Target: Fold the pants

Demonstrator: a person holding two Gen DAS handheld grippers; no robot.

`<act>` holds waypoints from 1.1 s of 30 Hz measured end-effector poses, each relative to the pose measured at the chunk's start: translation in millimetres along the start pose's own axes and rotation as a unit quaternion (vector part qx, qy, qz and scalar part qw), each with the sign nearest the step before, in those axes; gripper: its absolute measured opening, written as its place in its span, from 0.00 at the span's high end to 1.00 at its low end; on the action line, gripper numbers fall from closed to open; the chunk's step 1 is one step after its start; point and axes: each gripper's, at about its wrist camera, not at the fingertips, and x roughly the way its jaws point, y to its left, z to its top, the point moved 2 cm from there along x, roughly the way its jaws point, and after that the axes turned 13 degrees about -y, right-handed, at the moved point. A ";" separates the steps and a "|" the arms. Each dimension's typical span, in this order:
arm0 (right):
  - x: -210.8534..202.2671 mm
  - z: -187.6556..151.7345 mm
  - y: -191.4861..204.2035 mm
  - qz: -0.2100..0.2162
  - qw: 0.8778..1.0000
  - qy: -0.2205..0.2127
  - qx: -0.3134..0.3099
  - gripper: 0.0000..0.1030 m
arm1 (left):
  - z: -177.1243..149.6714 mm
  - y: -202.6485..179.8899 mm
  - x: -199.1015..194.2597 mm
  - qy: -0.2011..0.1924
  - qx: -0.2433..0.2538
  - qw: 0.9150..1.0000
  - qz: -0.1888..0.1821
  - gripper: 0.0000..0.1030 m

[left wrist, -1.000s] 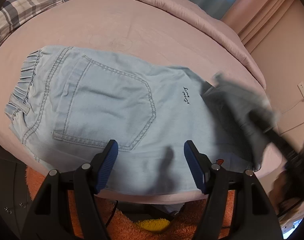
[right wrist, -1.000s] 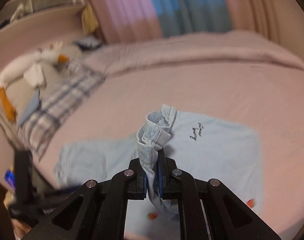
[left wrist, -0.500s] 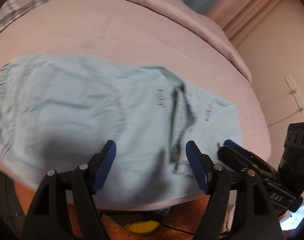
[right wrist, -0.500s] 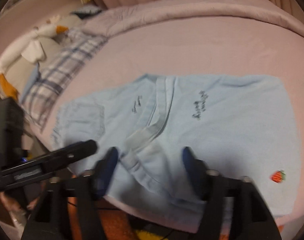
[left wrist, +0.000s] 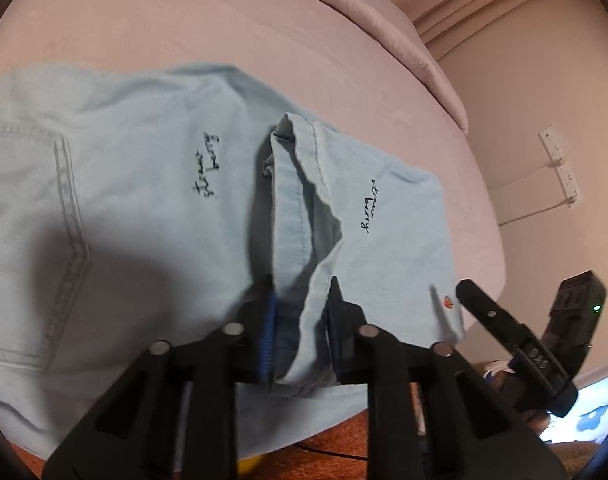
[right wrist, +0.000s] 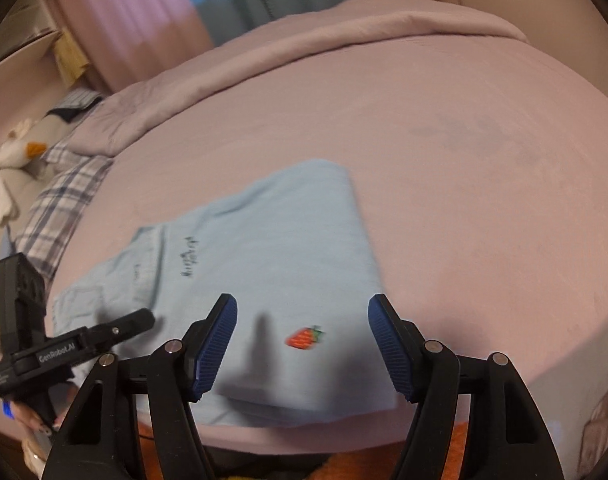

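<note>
Light blue denim pants [left wrist: 144, 208] lie flat on the pink bed [left wrist: 224, 40], one leg folded back with its hem turned up near the middle. My left gripper [left wrist: 302, 320] is closing on that folded hem at the near edge, and the cloth fills the narrow gap between its pads. The right gripper [right wrist: 304, 344] stands open just above the pants [right wrist: 288, 240], over the red strawberry patch [right wrist: 304, 338], with nothing pinched. Each gripper also shows in the other's view: the right gripper [left wrist: 503, 320] at the right, the left gripper [right wrist: 104, 332] at the lower left.
A rolled pink duvet [right wrist: 304, 48] runs along the bed's far side. A plaid pillow [right wrist: 60, 200] and a white stuffed duck [right wrist: 8, 156] lie at the left. An orange rug [left wrist: 383, 440] is below the bed edge, and a wall socket [left wrist: 559, 160] is at the right.
The right gripper let go of the lifted pant leg, opened, and moved right over the strawberry patch. The left gripper slid right along the pants and narrowed onto the folded hem.
</note>
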 end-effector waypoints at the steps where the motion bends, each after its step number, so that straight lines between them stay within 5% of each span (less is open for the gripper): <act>1: 1.4 -1.2 -1.9 -0.003 1.000 0.001 0.002 0.32 | -0.7 0.5 -3.1 -0.005 -0.005 1.000 -0.003 0.84; 8: -7.8 2.1 2.8 0.003 1.000 -0.005 -0.001 0.32 | 2.6 2.2 -40.2 -0.039 -0.008 0.999 -0.007 0.84; 11: -6.2 4.5 12.3 0.015 1.000 -0.014 -0.016 0.32 | 0.8 9.8 -23.7 -0.024 -0.002 0.999 0.030 0.83; 16: 19.3 1.2 26.0 0.026 0.999 -0.001 -0.037 0.62 | -3.3 14.4 -19.0 -0.027 0.006 0.999 0.037 0.80; 20: 44.6 -9.1 20.1 0.010 0.998 0.036 -0.045 0.63 | -7.8 24.4 -28.4 -0.030 0.001 0.999 0.034 0.78; 23: 41.2 -12.9 20.4 0.010 0.998 0.025 -0.054 0.63 | -9.9 27.1 -36.9 -0.028 0.002 0.999 0.037 0.74; 28: 27.5 -24.2 19.3 0.003 0.997 0.029 -0.074 0.65 | -7.0 27.8 -71.0 -0.060 0.012 0.996 0.068 0.59; 31: 17.7 -30.6 20.0 -0.005 0.995 0.035 -0.092 0.65 | 0.8 38.7 -98.6 -0.106 0.005 0.990 0.092 0.33; 33: 18.4 -29.4 18.9 -0.005 0.995 0.037 -0.091 0.65 | 9.6 51.8 -122.8 -0.155 0.009 0.978 0.141 0.21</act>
